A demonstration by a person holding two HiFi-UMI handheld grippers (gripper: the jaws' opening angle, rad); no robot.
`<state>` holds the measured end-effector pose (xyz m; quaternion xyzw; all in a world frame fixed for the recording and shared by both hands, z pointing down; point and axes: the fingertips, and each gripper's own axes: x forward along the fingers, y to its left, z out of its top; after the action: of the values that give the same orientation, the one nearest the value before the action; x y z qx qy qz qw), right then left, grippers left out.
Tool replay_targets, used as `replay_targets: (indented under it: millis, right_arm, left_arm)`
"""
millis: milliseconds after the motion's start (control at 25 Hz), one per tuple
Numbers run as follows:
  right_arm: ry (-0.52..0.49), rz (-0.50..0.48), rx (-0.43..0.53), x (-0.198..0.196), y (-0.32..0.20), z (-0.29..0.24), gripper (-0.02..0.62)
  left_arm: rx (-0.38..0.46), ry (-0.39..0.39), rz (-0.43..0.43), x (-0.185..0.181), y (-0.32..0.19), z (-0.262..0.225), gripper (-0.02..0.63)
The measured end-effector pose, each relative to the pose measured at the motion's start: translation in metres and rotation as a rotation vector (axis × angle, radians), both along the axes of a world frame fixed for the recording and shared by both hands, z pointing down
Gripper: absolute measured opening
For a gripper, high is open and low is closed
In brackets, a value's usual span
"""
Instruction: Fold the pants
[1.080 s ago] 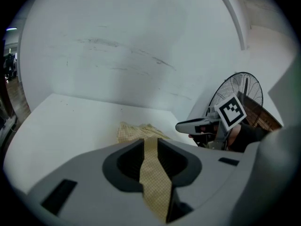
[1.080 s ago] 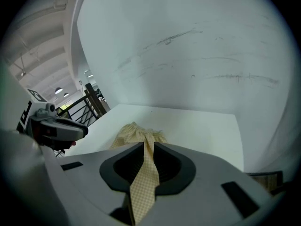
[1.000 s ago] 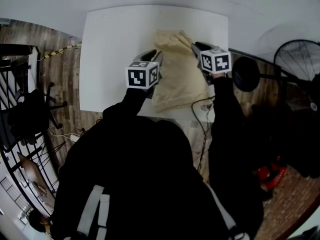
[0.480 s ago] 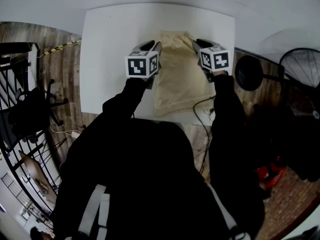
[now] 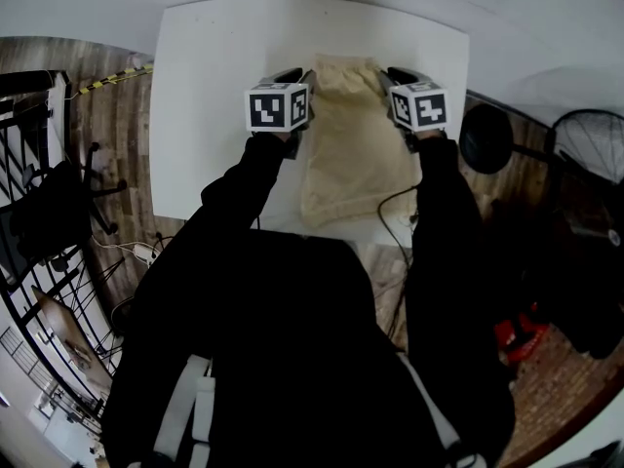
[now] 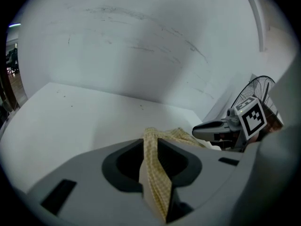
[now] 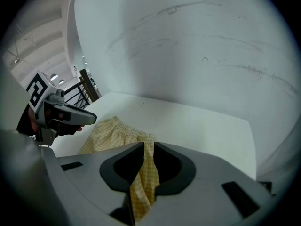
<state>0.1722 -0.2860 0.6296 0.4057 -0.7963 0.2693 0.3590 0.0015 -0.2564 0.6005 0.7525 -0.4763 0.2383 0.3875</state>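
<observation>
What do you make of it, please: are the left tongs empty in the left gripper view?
No, the left tongs are clamped on a fold of the pants.

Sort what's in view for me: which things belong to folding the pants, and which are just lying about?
In the job: yellow checked pants, pinched by the left tongs and the right tongs; white table under them.
Lying about: fan, black cable over the table's near edge, office chair on the floor.

Our one item: pants (image 5: 353, 154), pale yellow fine check, lengthwise on white table (image 5: 214, 96), far corners pinched.
</observation>
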Motion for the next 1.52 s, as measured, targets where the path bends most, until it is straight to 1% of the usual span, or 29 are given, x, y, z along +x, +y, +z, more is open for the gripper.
replay_targets:
  millis: [120,240,560,800,960,1000,1080,1200,1400,1520]
  right_arm:
    - [0.004,-0.009,-0.016,-0.004,-0.007,0.009,0.049]
    - [0.011,-0.003,-0.026,-0.003,-0.009,0.017,0.051]
    - [0.023,-0.015,-0.052,-0.009,-0.014,0.026,0.051]
    - [0.031,-0.005,-0.054,-0.006,-0.015,0.029,0.051]
    - [0.036,-0.002,-0.037,-0.004,-0.018,0.027,0.049]
    - [0.043,-0.002,-0.029,-0.004,-0.019,0.026,0.039]
    - [0.057,0.001,-0.013,-0.005,-0.018,0.025,0.023]
    - [0.061,0.008,0.002,-0.006,-0.017,0.021,0.021]
    - [0.040,-0.002,0.022,-0.010,-0.012,0.007,0.020]
    - [0.023,-0.004,0.038,-0.010,-0.008,-0.003,0.020]
  left_arm:
    - [-0.020,0.009,-0.006,-0.001,-0.005,0.011,0.074]
    - [-0.048,0.012,0.011,0.004,-0.005,0.024,0.074]
    - [-0.066,0.034,0.016,0.006,-0.010,0.034,0.074]
    - [-0.095,0.017,0.034,0.008,-0.007,0.045,0.072]
    - [-0.087,0.007,0.046,0.009,-0.009,0.045,0.062]
    - [-0.088,0.010,0.046,0.008,-0.009,0.045,0.043]
    - [-0.091,0.020,0.042,0.008,-0.008,0.043,0.026]
    - [-0.077,0.016,0.053,0.007,-0.007,0.040,0.023]
    - [-0.047,0.012,0.062,0.006,-0.003,0.026,0.020]
    - [-0.019,-0.002,0.085,0.009,0.001,0.015,0.020]
